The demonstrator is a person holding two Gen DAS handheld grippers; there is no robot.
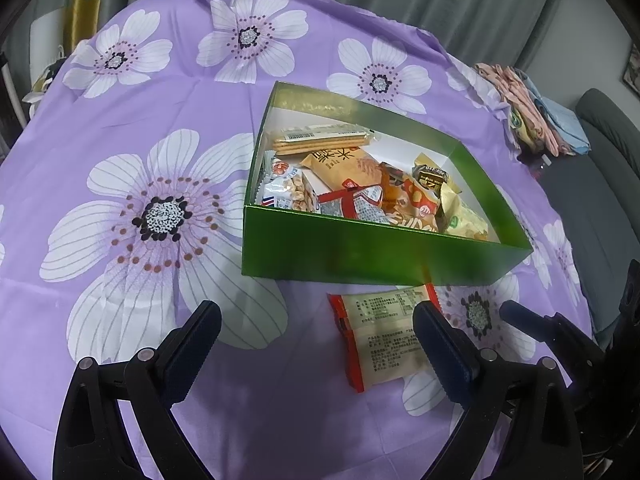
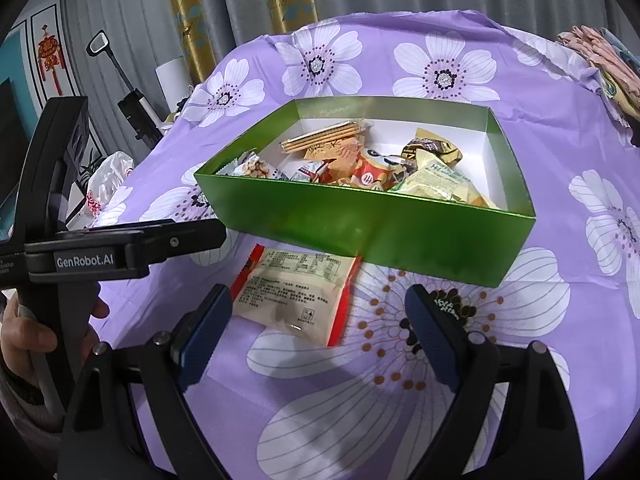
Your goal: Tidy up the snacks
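green box point(image 2: 360, 224) wall blocks beyond the packet point(image 2: 296, 292); cloth point(image 2: 320, 400) before it lies bare.

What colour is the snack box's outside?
Glossy green box, clearest in the right wrist view.

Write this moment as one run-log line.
left tongs: open, empty | right tongs: open, empty | red-edged cream snack packet: on purple floral cloth, outside | green cardboard box: holds snacks

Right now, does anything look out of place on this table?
Yes. One snack packet lies printed back up on the tablecloth, just outside the green box, while the other snacks are already inside.
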